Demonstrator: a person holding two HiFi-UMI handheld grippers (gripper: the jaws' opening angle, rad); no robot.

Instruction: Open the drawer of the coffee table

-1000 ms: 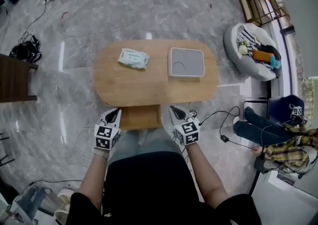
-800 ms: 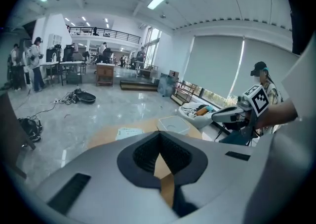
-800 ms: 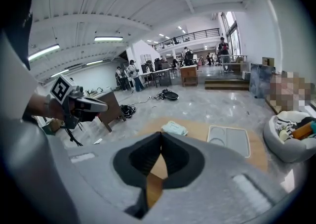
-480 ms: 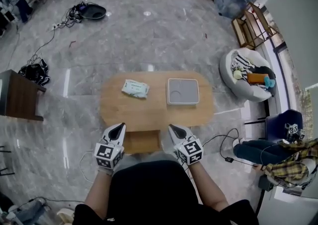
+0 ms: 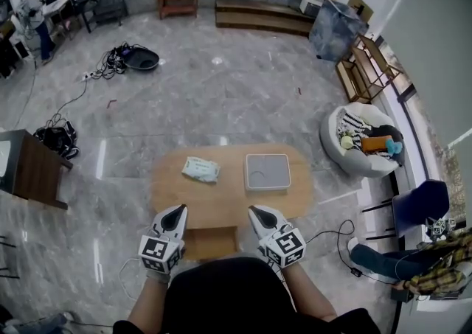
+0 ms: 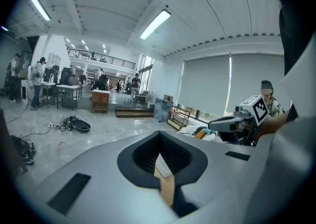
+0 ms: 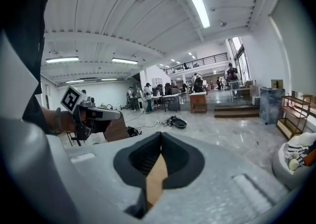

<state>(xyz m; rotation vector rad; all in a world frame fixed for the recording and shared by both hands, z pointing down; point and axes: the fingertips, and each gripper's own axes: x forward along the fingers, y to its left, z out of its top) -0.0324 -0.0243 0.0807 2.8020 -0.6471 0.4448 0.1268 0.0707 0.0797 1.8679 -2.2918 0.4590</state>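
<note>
The oval wooden coffee table stands on the marble floor below me. Its drawer is pulled out from the near side, toward my body. My left gripper hangs over the drawer's left corner with its jaws shut and nothing in them. My right gripper hangs over the right corner, also shut and empty. In the left gripper view the shut tips point out across the room, with a sliver of wood showing below them. The right gripper view shows the same at its tips.
On the table lie a green-white wipes pack and a grey square tray. A white beanbag with clutter sits to the right, a dark side table to the left. Cables lie on the floor beyond.
Both grippers and my head have risen, so the table looks smaller and farther below. The jaws stayed shut and the drawer stayed pulled out.
</note>
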